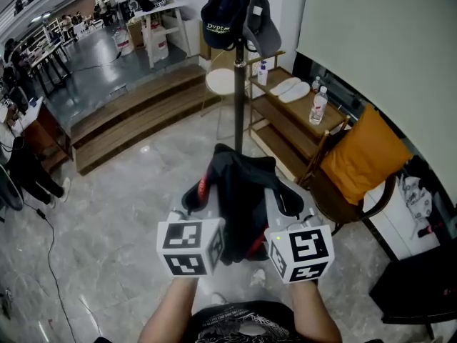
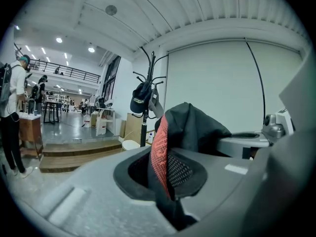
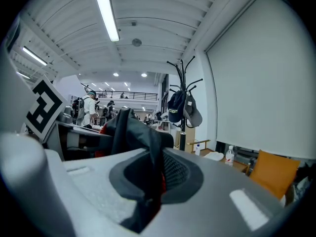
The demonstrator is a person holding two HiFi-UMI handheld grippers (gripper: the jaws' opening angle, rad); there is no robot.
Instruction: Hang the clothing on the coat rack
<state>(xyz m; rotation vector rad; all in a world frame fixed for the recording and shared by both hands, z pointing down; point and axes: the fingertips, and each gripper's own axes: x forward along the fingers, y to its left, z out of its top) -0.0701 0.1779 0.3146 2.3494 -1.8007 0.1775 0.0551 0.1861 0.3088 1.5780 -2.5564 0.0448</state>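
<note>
Head view: left hand-held gripper (image 1: 200, 195) and right hand-held gripper (image 1: 287, 202), side by side, clamp the jacket (image 1: 239, 188).

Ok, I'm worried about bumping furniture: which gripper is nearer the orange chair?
Right. The right gripper sits just left of the orange chair; the left gripper is farther left, across the black garment.

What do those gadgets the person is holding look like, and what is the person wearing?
Each hand holds a light grey plastic tool, the left gripper and the right gripper, with broad jaws lined by dark oval pads. Each carries a white cube printed with black square markers. No cables show. The person wears a dark shirt with pale print.
</note>
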